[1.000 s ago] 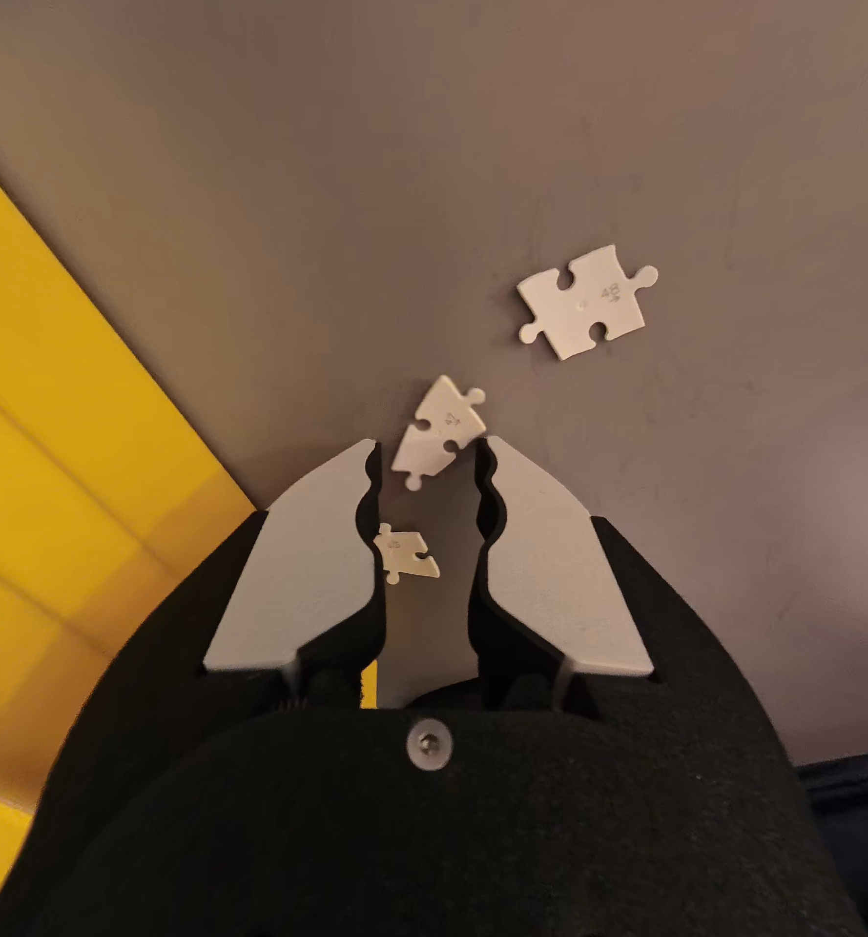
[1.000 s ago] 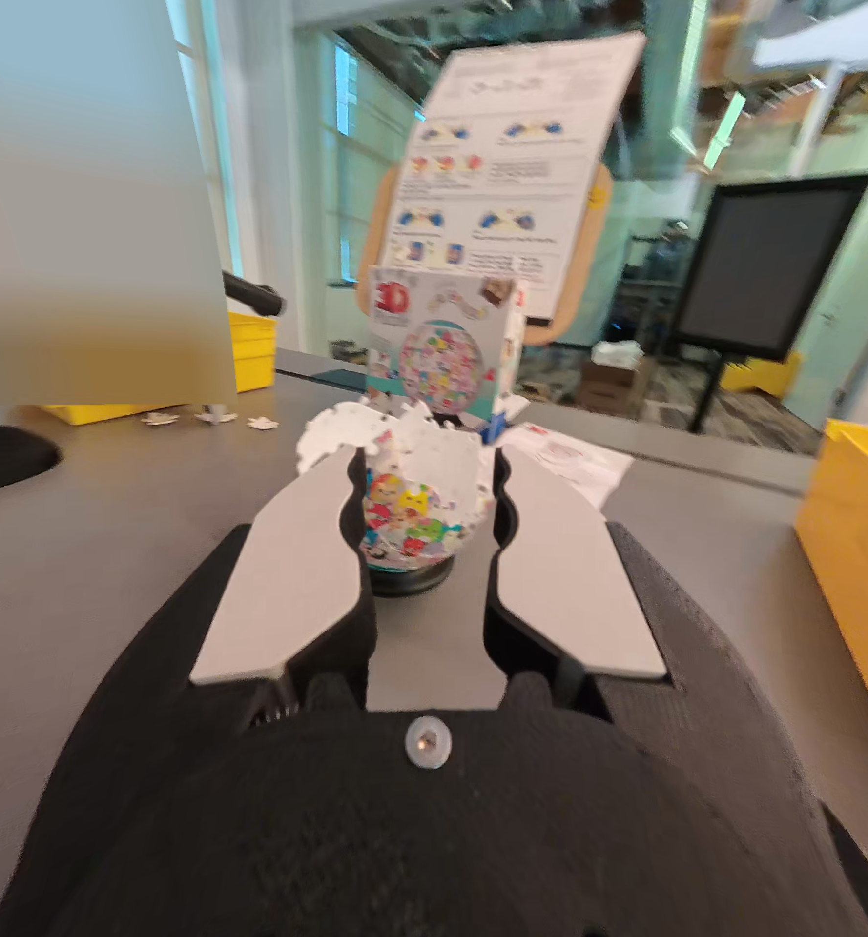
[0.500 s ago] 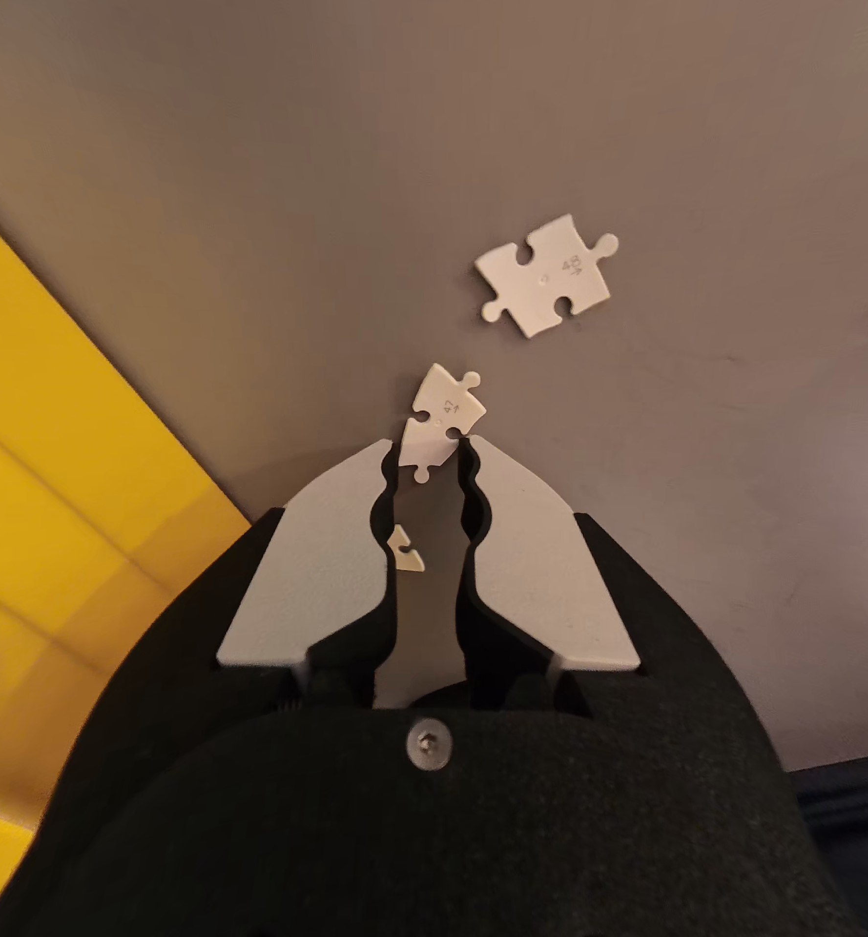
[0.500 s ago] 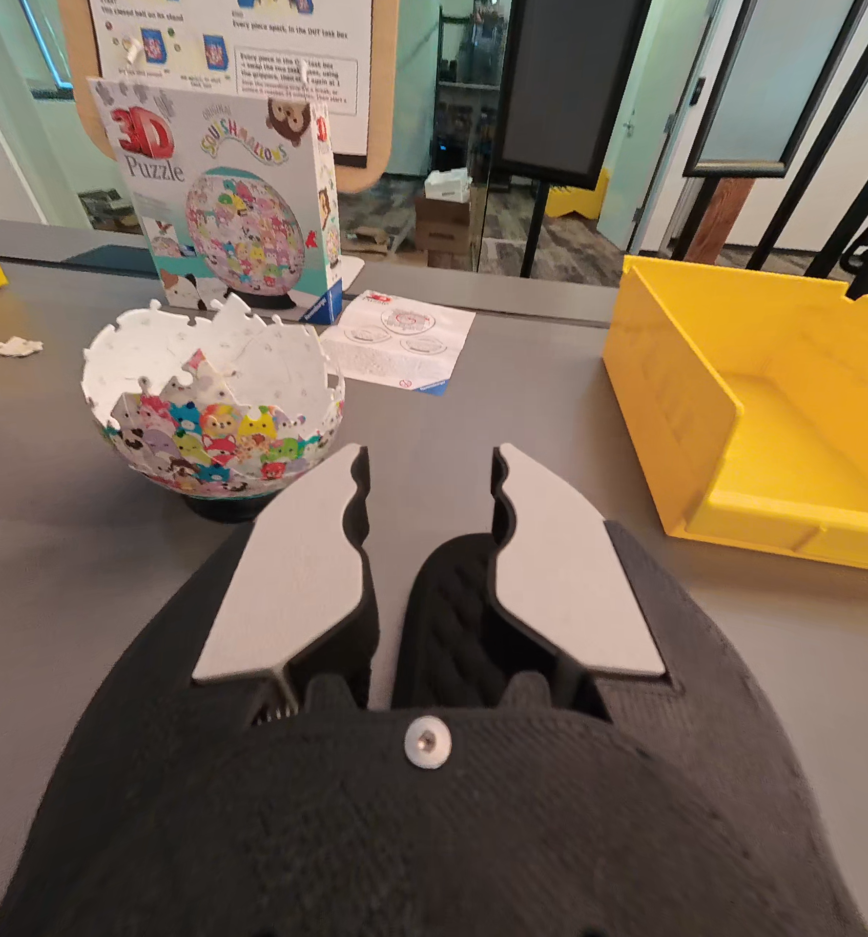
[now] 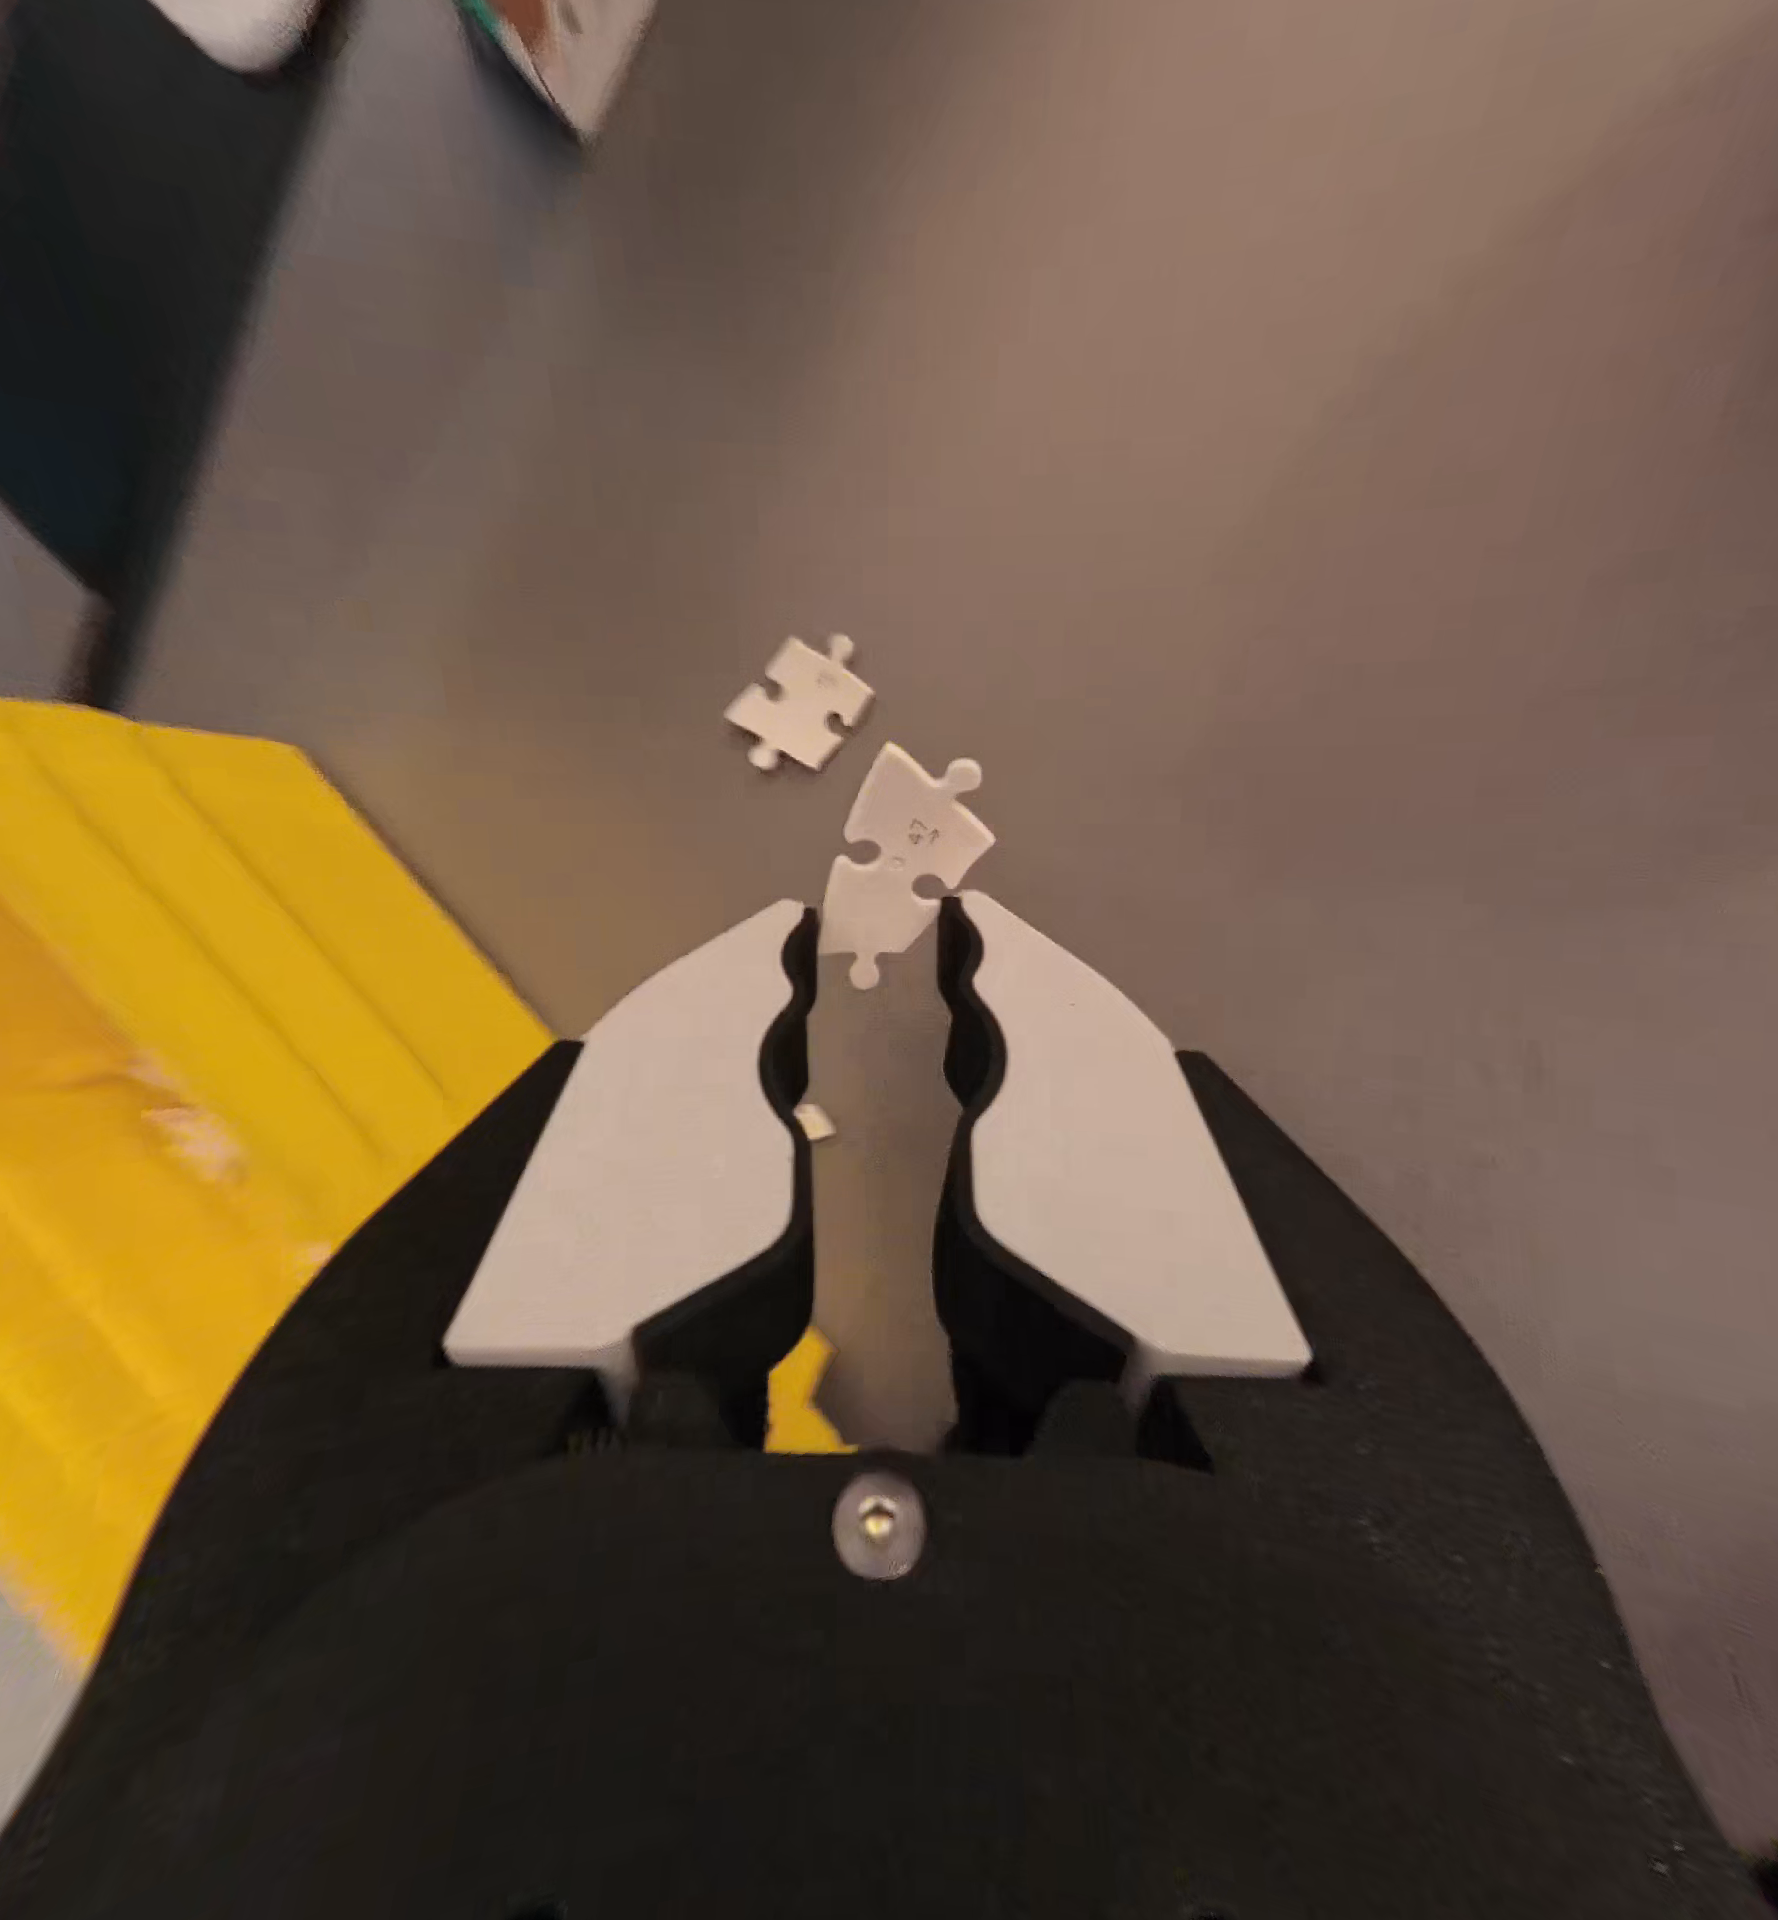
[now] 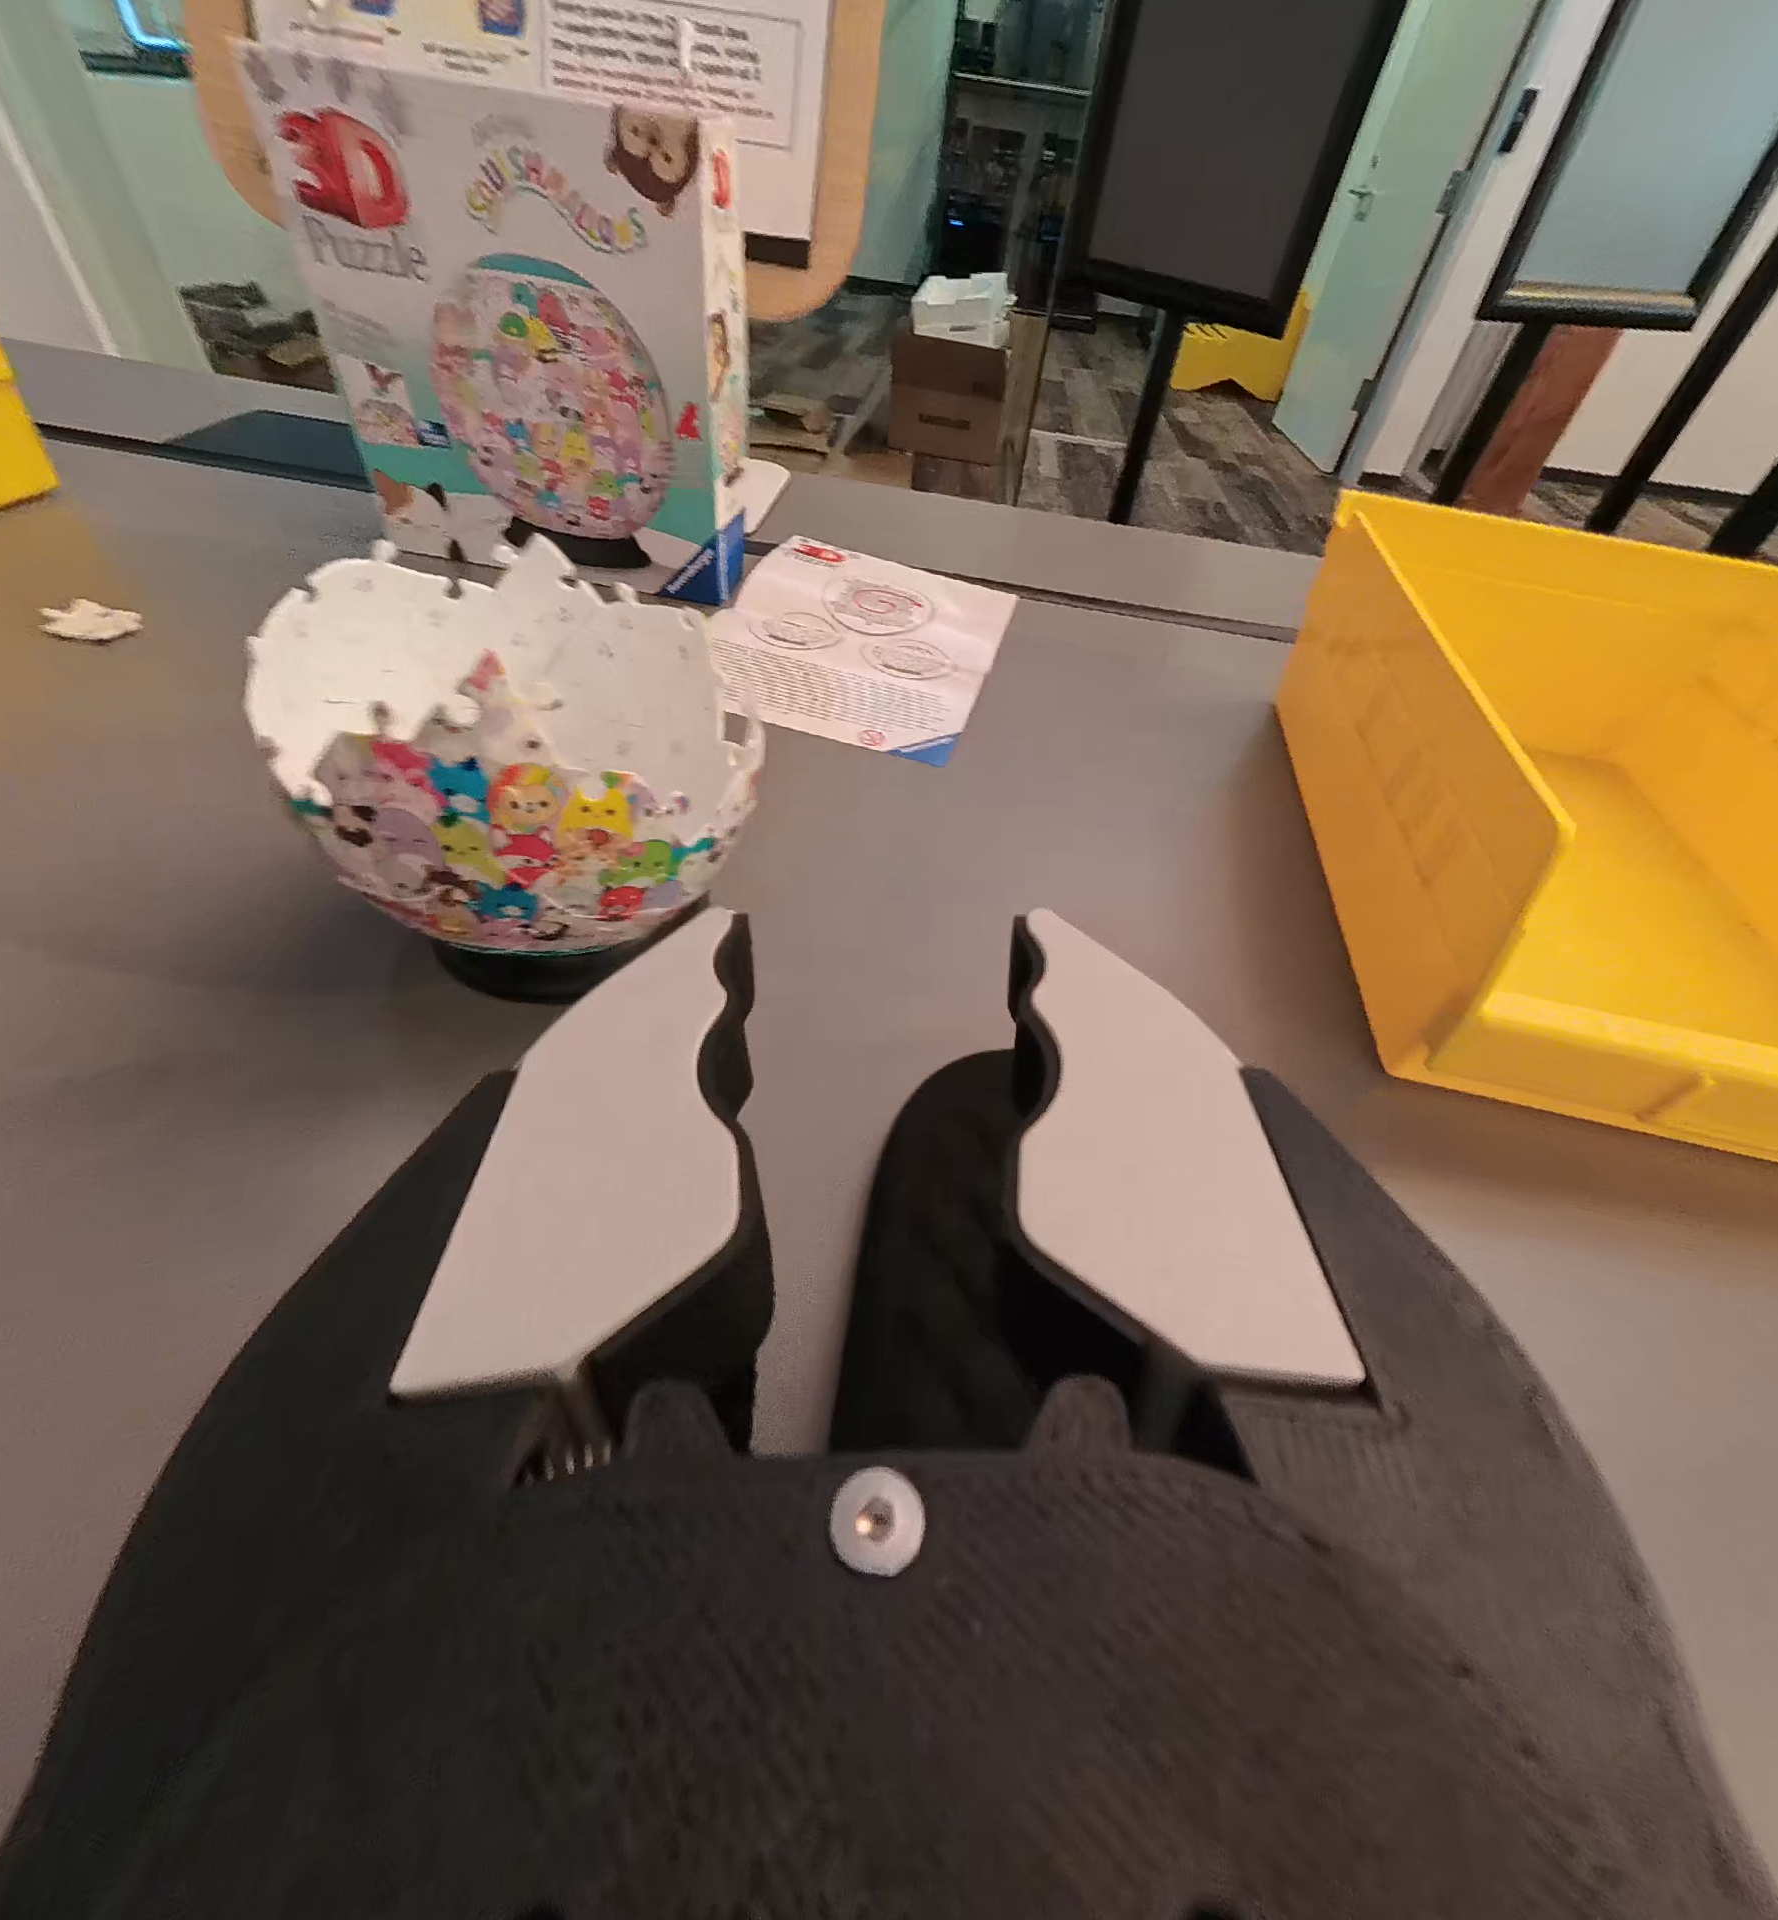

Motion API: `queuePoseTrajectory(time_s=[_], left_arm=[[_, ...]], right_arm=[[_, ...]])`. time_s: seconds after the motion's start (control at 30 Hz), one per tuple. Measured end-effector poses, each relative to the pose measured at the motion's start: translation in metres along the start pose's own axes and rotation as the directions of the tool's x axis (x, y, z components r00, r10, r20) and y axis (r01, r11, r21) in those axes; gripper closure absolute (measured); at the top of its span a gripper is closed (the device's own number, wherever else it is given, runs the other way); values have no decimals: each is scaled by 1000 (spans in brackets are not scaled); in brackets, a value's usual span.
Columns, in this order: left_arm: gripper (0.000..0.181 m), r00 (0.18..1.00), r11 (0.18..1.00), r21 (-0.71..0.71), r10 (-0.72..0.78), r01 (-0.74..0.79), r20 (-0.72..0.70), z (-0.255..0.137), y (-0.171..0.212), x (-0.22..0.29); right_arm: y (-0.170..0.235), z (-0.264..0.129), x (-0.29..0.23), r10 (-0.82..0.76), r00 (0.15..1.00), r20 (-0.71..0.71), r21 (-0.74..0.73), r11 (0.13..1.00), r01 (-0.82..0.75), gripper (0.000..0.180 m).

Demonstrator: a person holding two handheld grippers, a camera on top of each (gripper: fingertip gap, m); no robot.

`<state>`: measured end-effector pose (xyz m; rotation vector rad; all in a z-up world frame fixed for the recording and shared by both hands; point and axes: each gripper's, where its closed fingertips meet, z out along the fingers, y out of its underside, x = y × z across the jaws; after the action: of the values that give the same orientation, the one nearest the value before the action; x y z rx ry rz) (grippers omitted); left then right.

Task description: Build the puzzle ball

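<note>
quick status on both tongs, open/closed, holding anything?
Left tongs: closed on a white puzzle piece, pinched at the tips, lifted off the table.
Right tongs: open, empty, beside the half-built puzzle ball.

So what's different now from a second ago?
The left gripper closed its jaws on a white puzzle piece and lifted it off the table. The right gripper swung right, away from the half-built puzzle ball, which stayed put. Another loose piece stayed too.

A grey table (image 6: 1124, 831) fills the near ground, a yellow bin (image 6: 1591, 831) on its right. Beyond, a dark screen on a stand (image 6: 1217, 156), cardboard boxes (image 6: 952, 384) on patterned carpet, pale green walls.
</note>
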<state>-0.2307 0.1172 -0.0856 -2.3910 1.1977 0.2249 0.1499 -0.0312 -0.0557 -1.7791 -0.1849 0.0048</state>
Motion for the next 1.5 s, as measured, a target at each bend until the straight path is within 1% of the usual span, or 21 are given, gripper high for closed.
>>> queuePoseTrajectory(time_s=[0.03,0.07,0.13,0.2,0.4,0.53,0.63,0.67,0.73,0.83,0.9,0.97,1.0,1.03,1.1,1.13,1.2,1.23,1.3,1.43,1.5], left_arm=[[159,992,996,19,82,-84,98,-9,-3,-3],[159,963,985,18,163,-171,215,-19,-6,-8],[159,847,943,-38,315,-331,429,-40,-10,-16],[159,771,910,-94,394,-404,501,-52,-9,-10],[159,741,884,-90,436,-458,510,-62,0,17],[159,761,879,-15,420,-476,494,-70,2,34],[159,769,848,68,440,-526,464,-80,-2,55],[159,765,823,109,459,-558,453,-85,-5,65],[159,736,745,205,502,-635,454,-99,-14,87],[159,668,623,307,500,-720,551,-126,-30,107],[159,660,590,340,495,-733,565,-133,-35,118],[160,660,571,364,485,-736,574,-135,-41,125],[163,657,560,371,489,-740,574,-136,-43,129],[181,647,540,381,485,-750,588,-138,-47,132],[181,633,502,403,475,-765,611,-143,-54,137],[181,638,508,404,473,-761,607,-143,-56,138],[181,671,537,415,481,-734,564,-133,-58,140],[181,692,569,409,483,-713,536,-124,-55,138],[181,731,600,426,481,-677,484,-110,-47,136],[181,835,694,466,428,-549,346,-89,-26,124],[181,881,735,485,386,-474,274,-84,-21,117]], right_arm=[[-2,-2,-5,5,1000,21,5,1000,-5,132],[-3,-4,-11,8,999,43,6,1000,-8,131],[-4,-6,-20,8,997,76,1,1000,-8,131],[-4,-7,-31,13,994,112,-7,1000,-12,131],[-3,-8,-59,9,984,179,-43,999,-1,130],[-6,-12,-82,-13,973,233,-63,998,29,131],[-25,-22,-103,10,941,339,-32,999,1,132],[-33,-27,-112,29,915,404,-29,999,-18,134],[-53,-37,-129,76,830,553,-49,997,-58,135],[-91,-43,-141,148,689,710,-86,989,-123,139],[-113,-34,-142,188,644,741,-117,981,-152,141],[-124,-24,-155,217,596,773,-163,976,-144,141],[-125,-19,-166,229,570,790,-198,973,-116,140],[-123,-15,-178,238,547,803,-234,969,-79,140],[-116,-7,-198,225,521,823,-277,960,23,140],[-116,0,-205,214,524,824,-277,960,43,140],[-107,14,-207,205,564,800,-303,949,84,138],[-104,17,-202,209,585,784,-321,943,93,138],[-104,12,-186,219,592,776,-318,946,66,139],[-129,5,-117,247,647,722,-243,965,-99,140],[-147,0,-82,275,648,710,-196,961,-193,140]])
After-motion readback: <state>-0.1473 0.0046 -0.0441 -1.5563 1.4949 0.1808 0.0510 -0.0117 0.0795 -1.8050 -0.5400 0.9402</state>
